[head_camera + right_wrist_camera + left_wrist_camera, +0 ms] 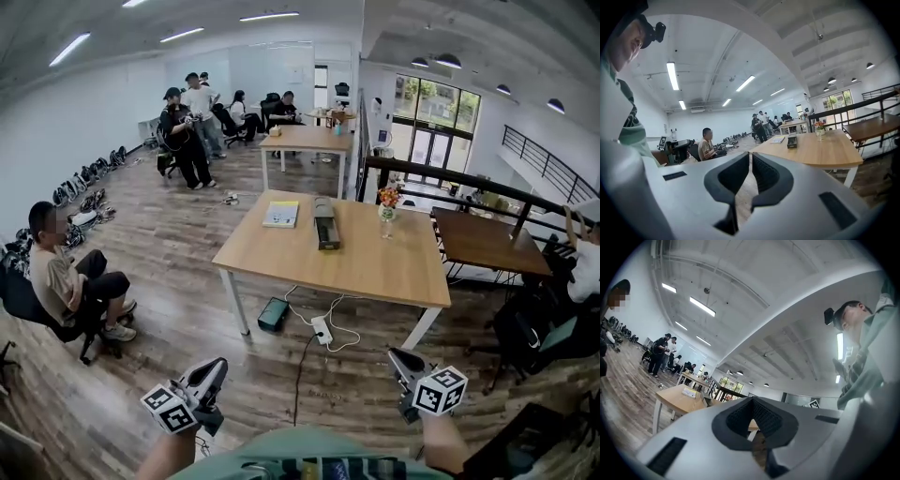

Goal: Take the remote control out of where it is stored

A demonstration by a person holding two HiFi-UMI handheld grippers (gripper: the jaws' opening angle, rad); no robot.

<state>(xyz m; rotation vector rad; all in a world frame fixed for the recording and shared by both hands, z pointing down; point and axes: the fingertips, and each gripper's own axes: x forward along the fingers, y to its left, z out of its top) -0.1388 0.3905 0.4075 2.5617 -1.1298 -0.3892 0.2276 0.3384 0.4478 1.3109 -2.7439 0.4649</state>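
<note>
At bottom of head view: left gripper [211, 370], jaws closed tip to tip, nothing between them; right gripper [405, 361], jaws likewise pressed together and empty. Both are held well apart from the wooden table [375, 267] ahead. On table: book [280, 214]; long dark box [325, 228] just beside it; vase of flowers [388, 211] further right. Remote control: not made out in any view; the box's contents cannot be told. Under table: power strip [322, 329] on the floor.
</note>
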